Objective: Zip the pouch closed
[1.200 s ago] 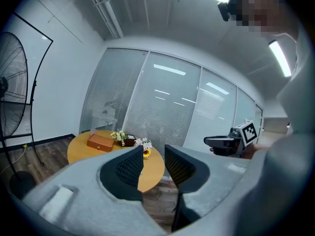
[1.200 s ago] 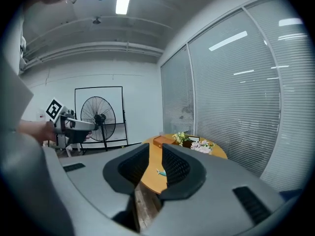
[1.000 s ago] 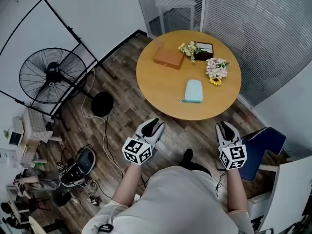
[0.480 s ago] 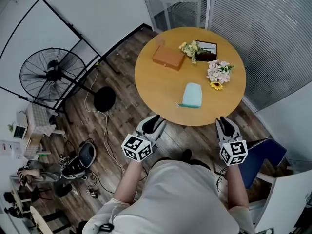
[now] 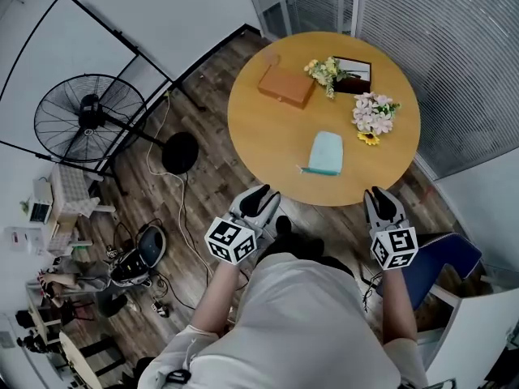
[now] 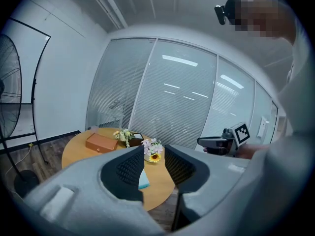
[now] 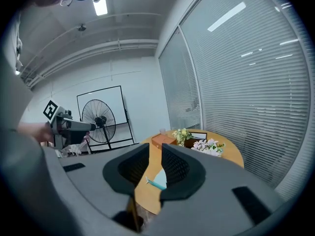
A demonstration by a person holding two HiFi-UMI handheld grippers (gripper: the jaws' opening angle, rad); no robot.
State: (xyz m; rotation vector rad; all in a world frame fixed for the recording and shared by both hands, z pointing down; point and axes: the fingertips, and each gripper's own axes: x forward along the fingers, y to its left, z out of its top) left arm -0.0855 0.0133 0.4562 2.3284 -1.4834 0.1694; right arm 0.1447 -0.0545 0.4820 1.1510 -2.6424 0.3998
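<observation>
A light blue pouch (image 5: 326,152) lies flat on the round wooden table (image 5: 268,128), toward its near edge, with its zip pull sticking out at the left. It also shows between the jaws as the pouch (image 6: 142,180) in the left gripper view and the pouch (image 7: 158,179) in the right gripper view. My left gripper (image 5: 258,198) is held off the table's near left edge, jaws apart and empty. My right gripper (image 5: 381,202) hovers off the near right edge, jaws narrowly apart with nothing between them.
On the table's far side sit a brown box (image 5: 285,85), two small flower bunches (image 5: 373,113) and a dark framed picture (image 5: 355,73). A standing fan (image 5: 89,120) is at the left with cables on the floor. A blue chair (image 5: 442,258) stands at my right.
Both grippers and I have moved closer to the table; its near edge now lies just ahead of the fingertips. Neither gripper's jaws have changed.
</observation>
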